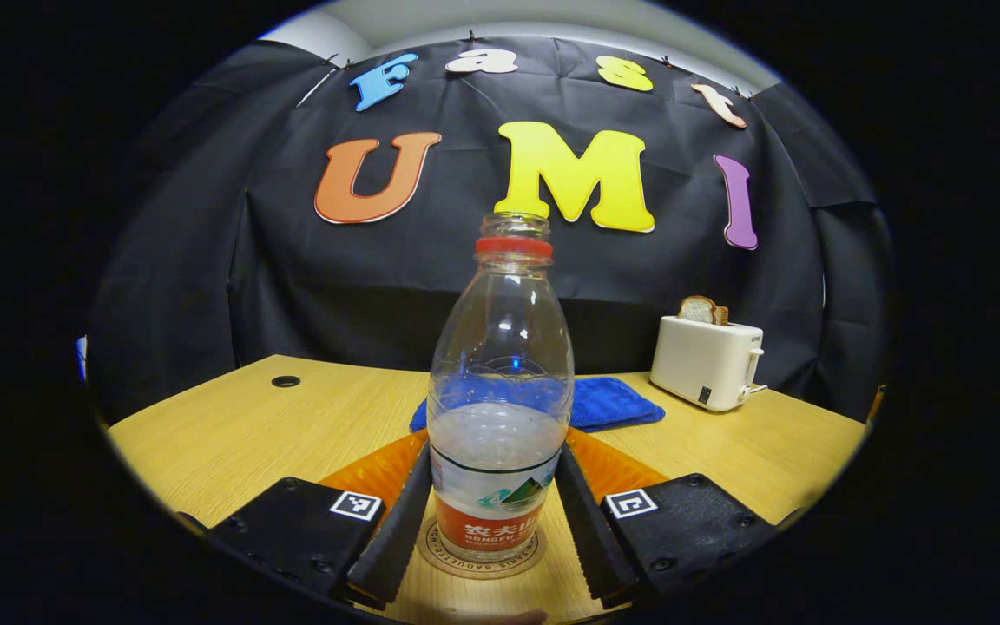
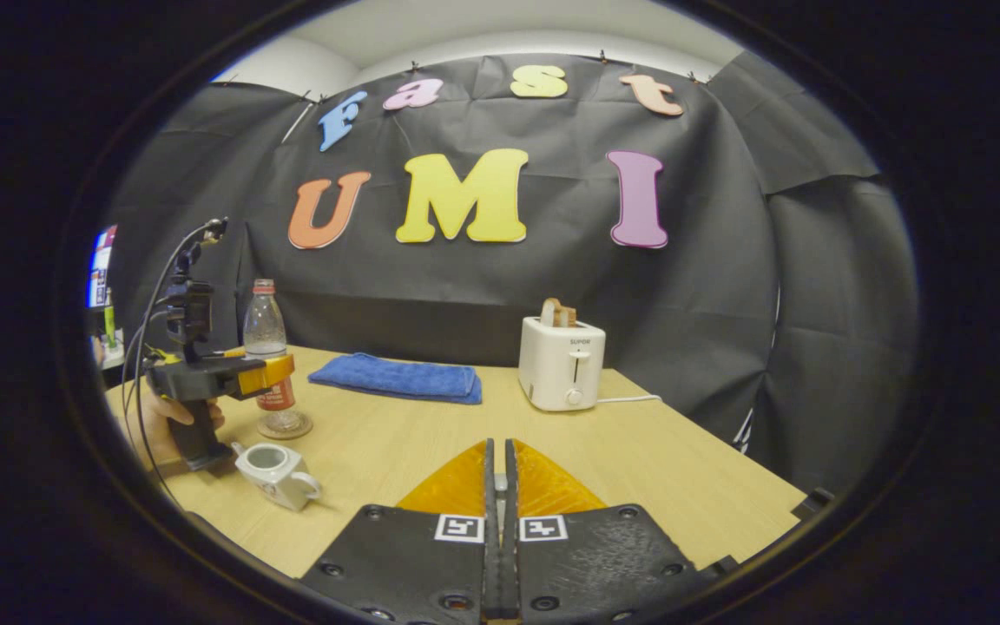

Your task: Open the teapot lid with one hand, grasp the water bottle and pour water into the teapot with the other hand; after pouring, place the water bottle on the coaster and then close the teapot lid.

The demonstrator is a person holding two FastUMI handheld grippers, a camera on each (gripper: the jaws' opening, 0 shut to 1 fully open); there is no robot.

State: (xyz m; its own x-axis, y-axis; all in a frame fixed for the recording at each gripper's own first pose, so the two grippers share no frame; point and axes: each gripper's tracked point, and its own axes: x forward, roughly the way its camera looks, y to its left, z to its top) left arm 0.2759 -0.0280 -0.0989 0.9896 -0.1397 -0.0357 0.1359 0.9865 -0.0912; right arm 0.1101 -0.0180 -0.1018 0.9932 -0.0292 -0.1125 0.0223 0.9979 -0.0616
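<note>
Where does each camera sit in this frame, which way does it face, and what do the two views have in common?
Left gripper view: rides the left tool, facing the booth wall; its fingers flank the water bottle on the coaster.
Right gripper view: rides the right tool, jaws together, above the table; off to its left, a hand holds the left tool by the open teapot.
Shared: bottle, coaster, blue cloth, toaster.
</note>
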